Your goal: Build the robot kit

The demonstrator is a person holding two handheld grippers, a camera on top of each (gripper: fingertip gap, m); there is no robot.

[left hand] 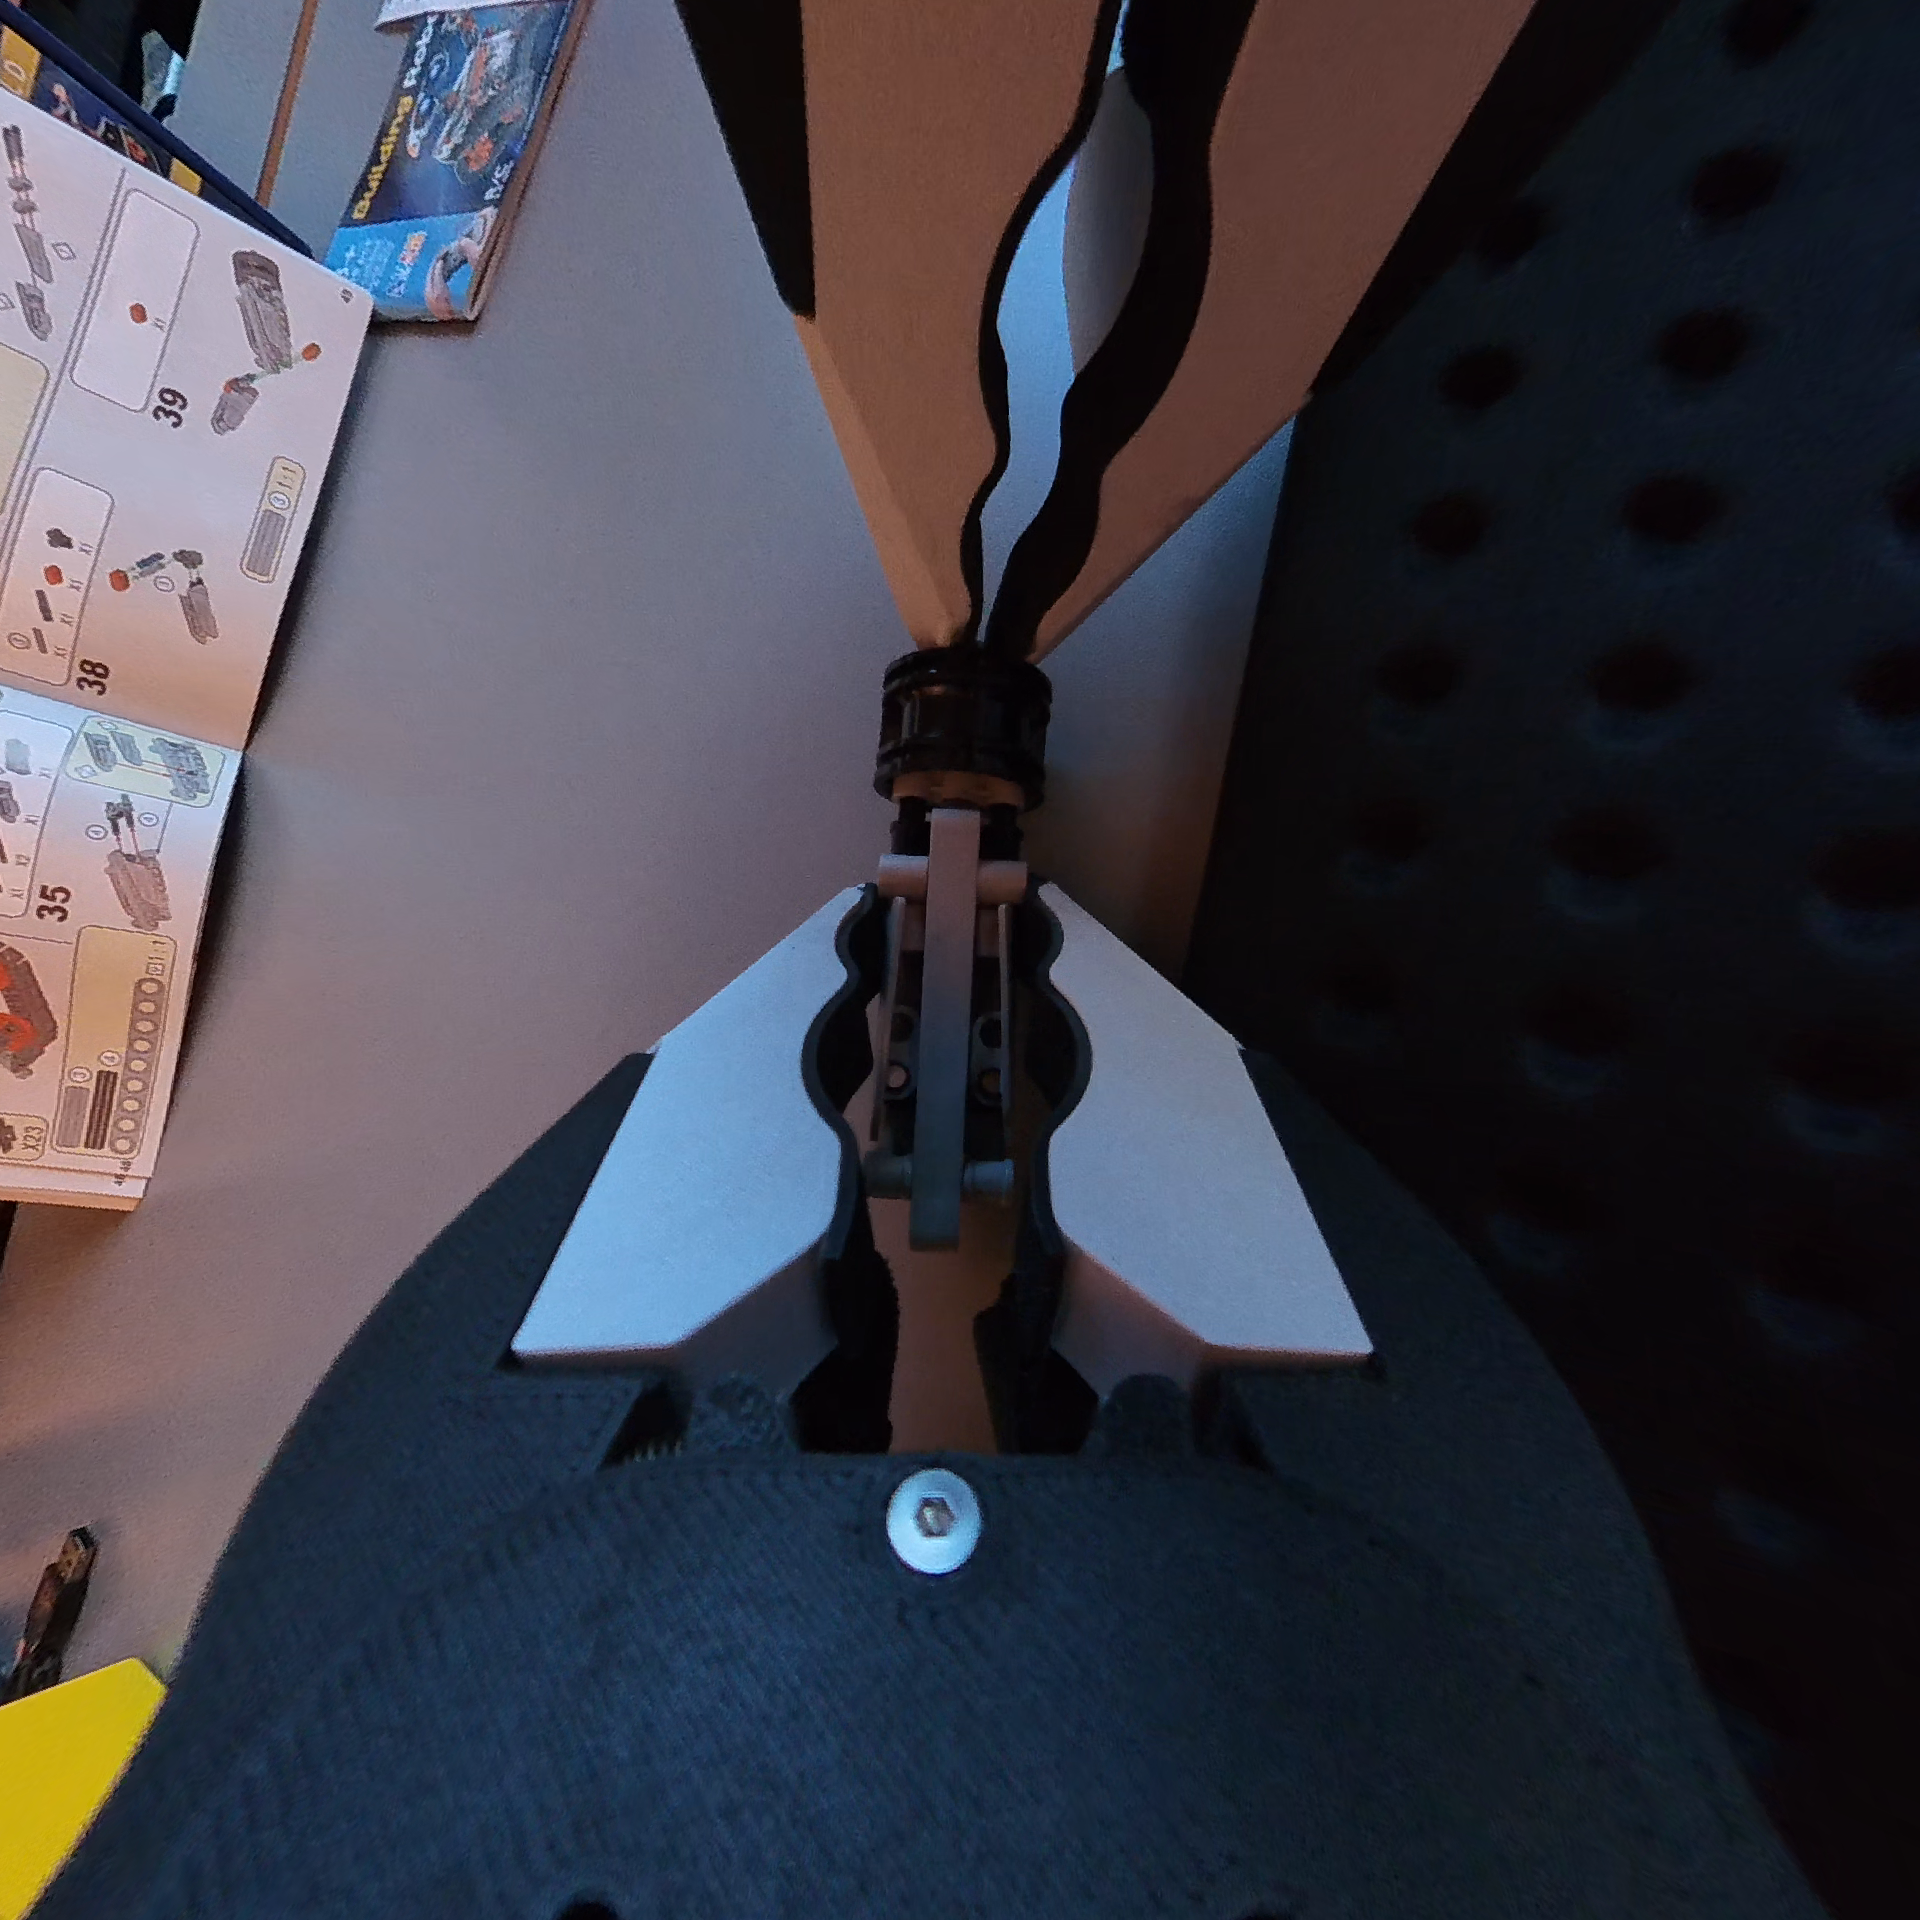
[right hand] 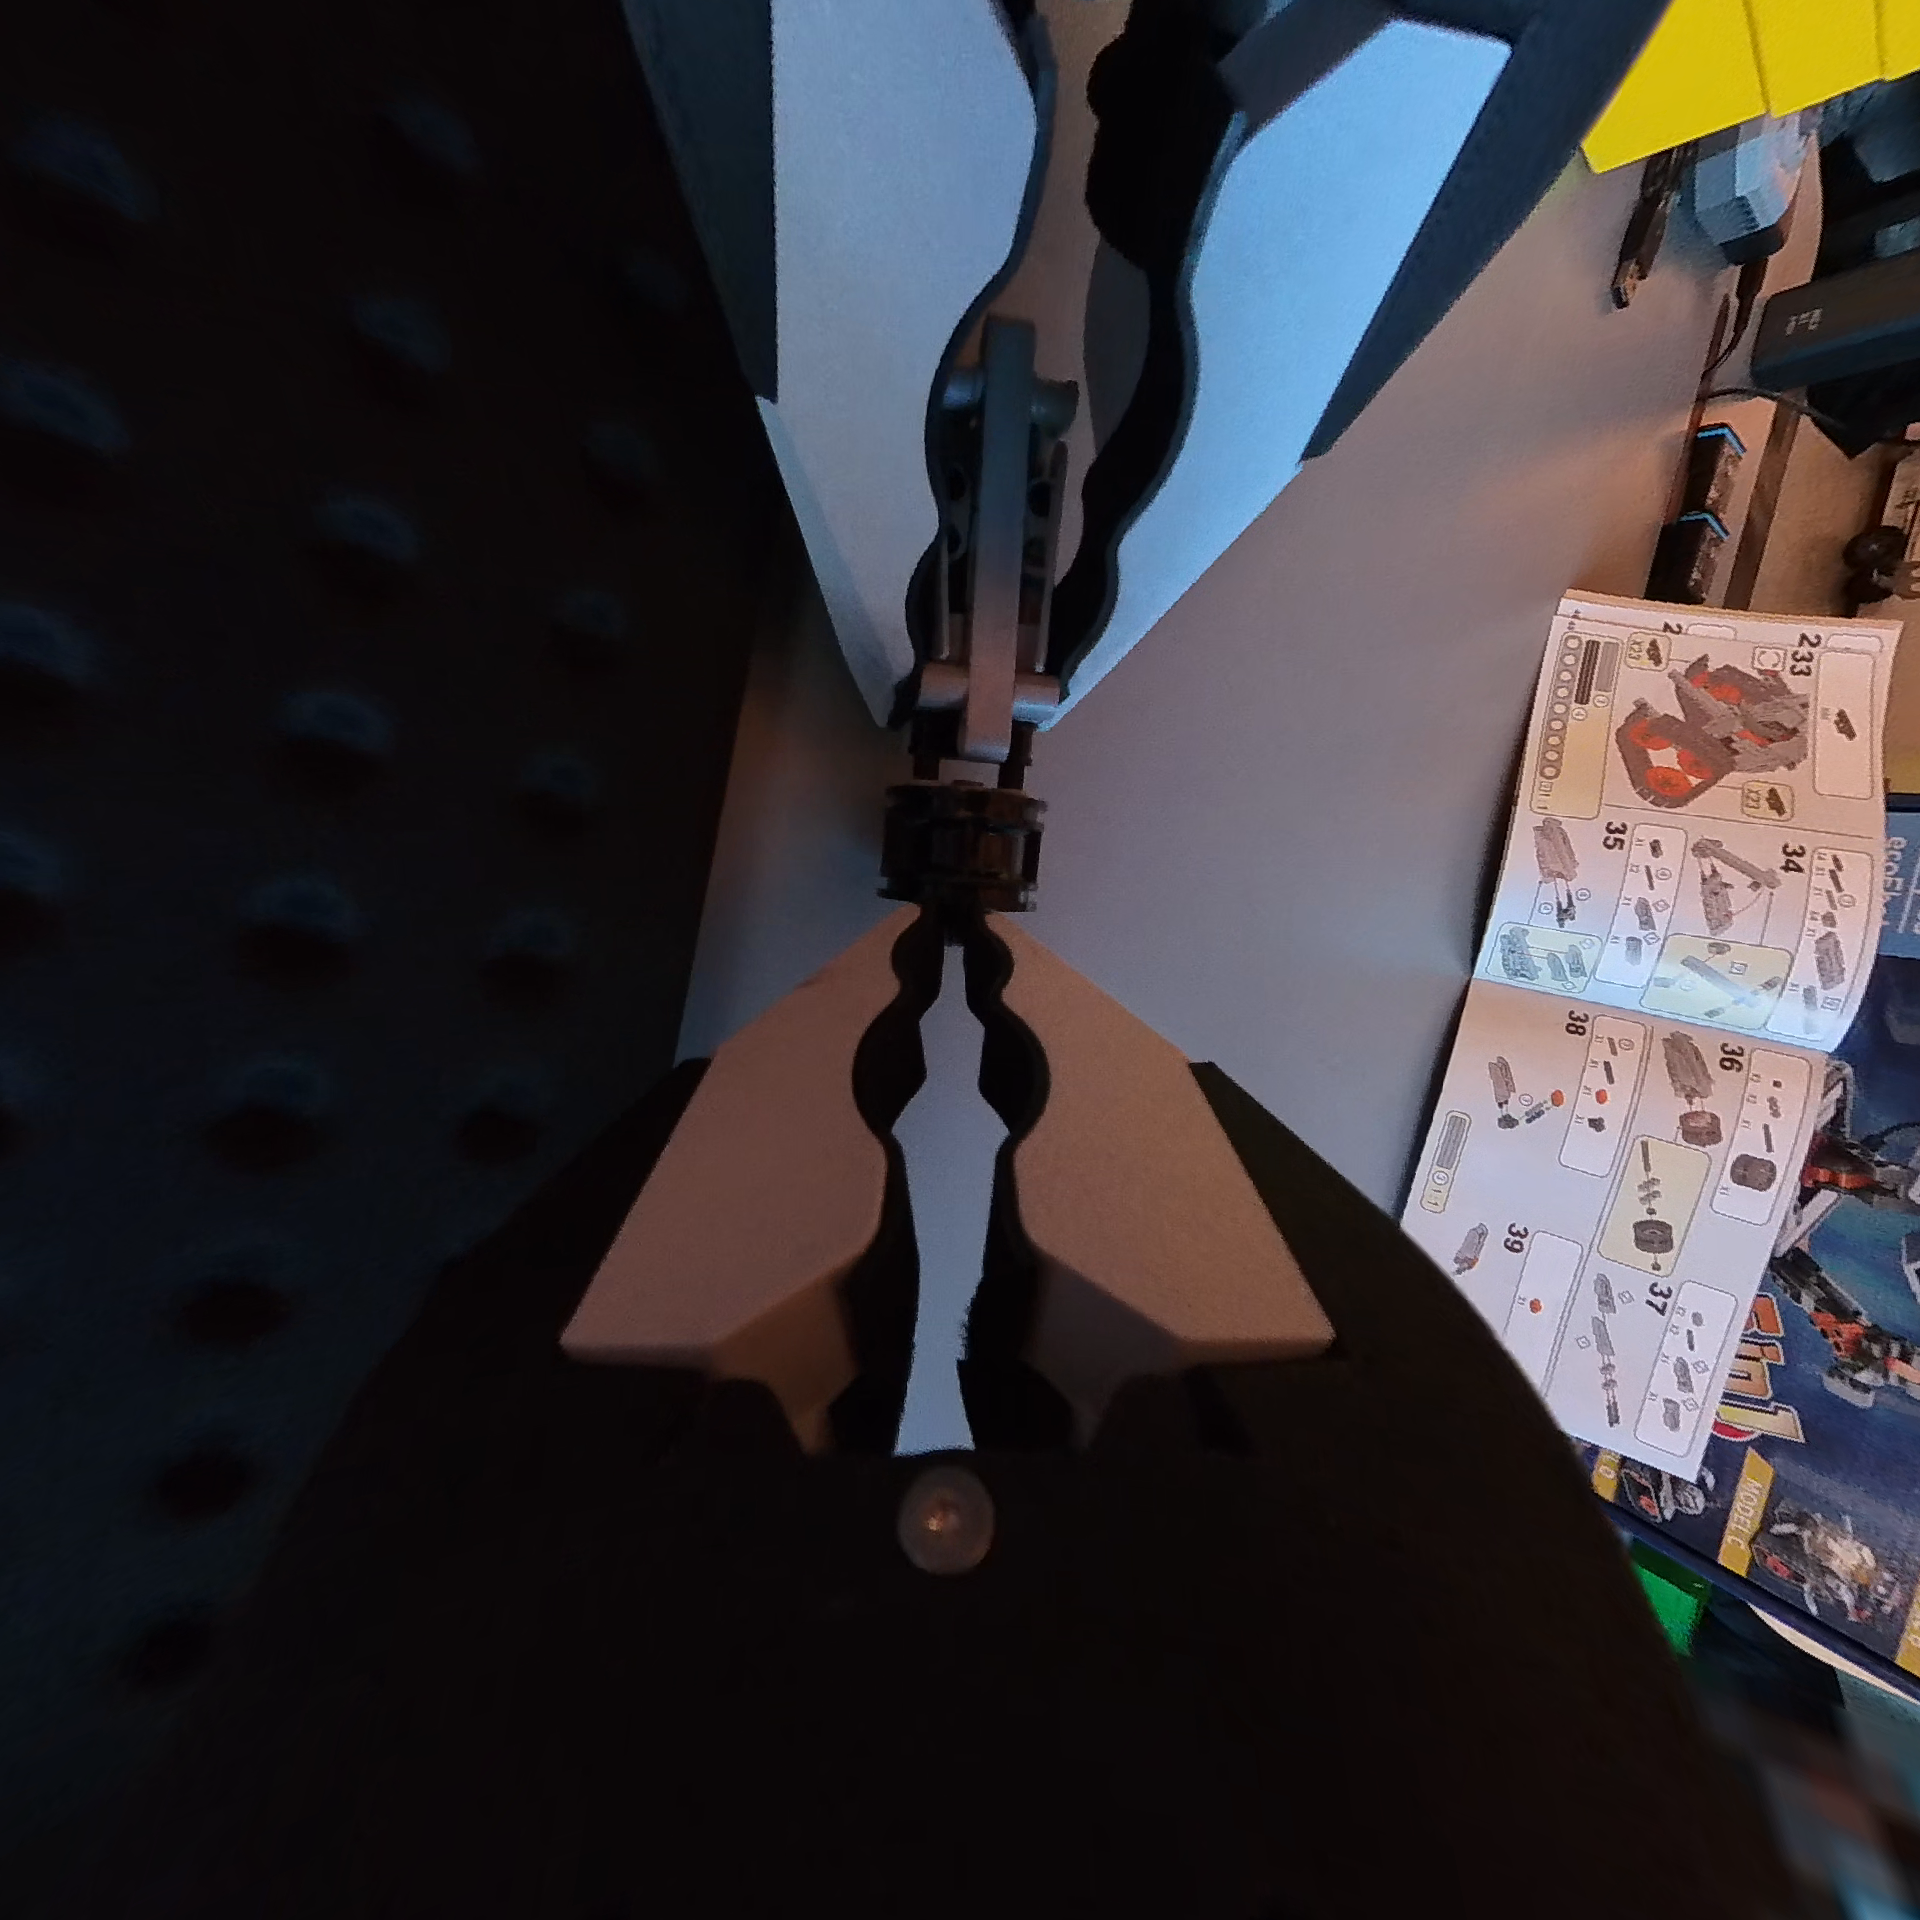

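My left gripper (left hand: 951, 904) is shut on a grey building-block assembly (left hand: 948, 1039) of beams and pins, held lengthwise between its fingers. A black wheel (left hand: 961, 727) sits on the assembly's far end. My right gripper (left hand: 982, 639) comes from the opposite side, and its tips meet at the wheel's far face. In the right wrist view the right gripper (right hand: 954, 935) is closed, its tips pinching a small dark stub at the wheel (right hand: 956, 852). Beyond it, the left gripper (right hand: 982, 707) holds the grey assembly (right hand: 997, 540). Both are held above a grey table (left hand: 571, 727).
An open instruction booklet (left hand: 135, 623) (right hand: 1683, 987) lies on the table beside a blue toy box (left hand: 457, 156) (right hand: 1818, 1351). A dark perforated panel (left hand: 1610, 831) (right hand: 312, 727) is close on the other side. A yellow object (left hand: 62, 1787) (right hand: 1714, 73) and cables lie near the booklet. Both grippers' tips are close together, under 4 cm apart.
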